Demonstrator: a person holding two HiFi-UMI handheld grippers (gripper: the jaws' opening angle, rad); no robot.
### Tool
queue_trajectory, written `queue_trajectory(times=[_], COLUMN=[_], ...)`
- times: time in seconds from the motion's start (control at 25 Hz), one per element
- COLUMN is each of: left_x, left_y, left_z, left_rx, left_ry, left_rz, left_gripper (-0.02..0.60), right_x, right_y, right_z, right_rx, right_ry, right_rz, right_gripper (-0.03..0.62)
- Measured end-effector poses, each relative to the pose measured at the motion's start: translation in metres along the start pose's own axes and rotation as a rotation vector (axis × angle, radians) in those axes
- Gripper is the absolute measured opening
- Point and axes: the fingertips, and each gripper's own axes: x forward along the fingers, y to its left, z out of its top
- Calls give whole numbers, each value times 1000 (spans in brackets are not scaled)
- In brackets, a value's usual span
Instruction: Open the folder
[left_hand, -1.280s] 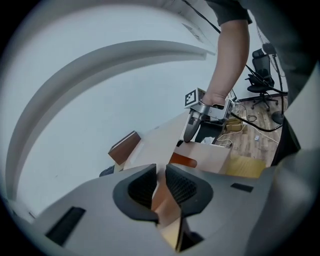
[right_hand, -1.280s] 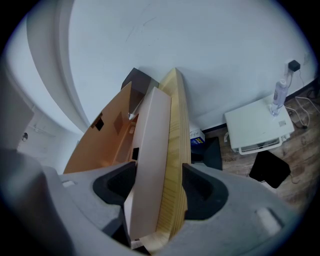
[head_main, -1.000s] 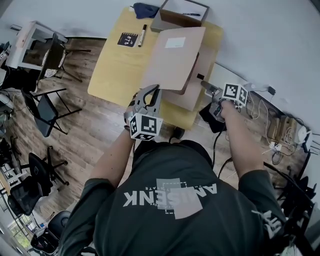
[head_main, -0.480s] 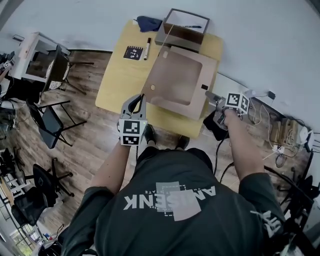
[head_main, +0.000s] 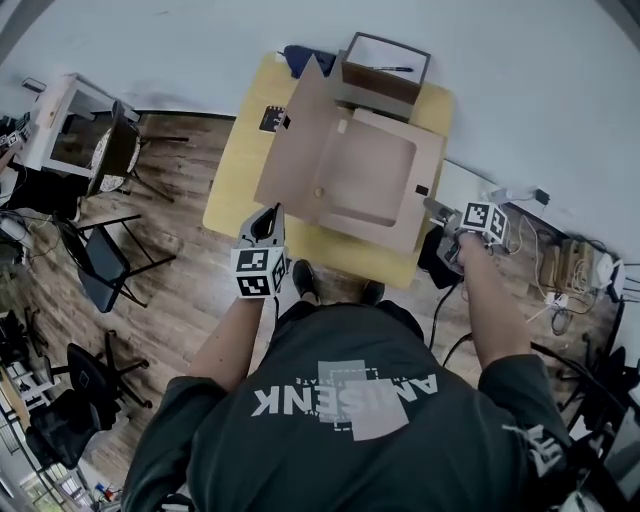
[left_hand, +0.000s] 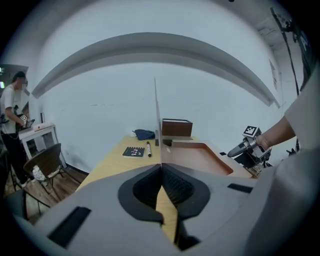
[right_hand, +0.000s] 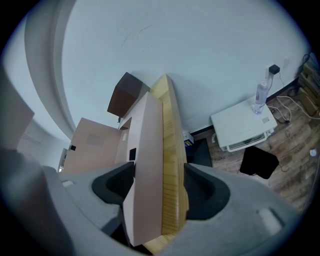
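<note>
At the near edge of the wooden table, my left claw is clenched on the lower corner of the folder's cover, its jaws pressed together with only that thin sheet between them. In the left gripper view the cover shows edge-on, a narrow upright line running up from my left claw. The cover stands raised and leans out to the left, hinged along the far side. The folder itself lies flat on the right part of the table, and its shallow inner recess faces up. My right claw grips the folder's right edge together with the table's edge. In the right gripper view one pad sits against the folder's board and the other against the underside of the table. Behind the folder a brown box stands at the table's far end with a pen inside. A marker, a black card and a dark blue cloth lie on the far left part of the table.
</note>
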Motion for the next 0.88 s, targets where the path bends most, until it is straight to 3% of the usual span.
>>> queue_trajectory(times=[0.52,0.88], left_x=[14,36], left_y=[64,91], left_z=[-50,-80], left_rx=[-209,-237], left_ry=[106,175], left_rz=[34,68], left_gripper=[5,31], right_x=[-5,-4], right_y=[2,0], right_z=[-7,-6], right_rx=[-9,6], right_ry=[-23,-40], right_rz=[-94,-137], right_gripper=[301,301])
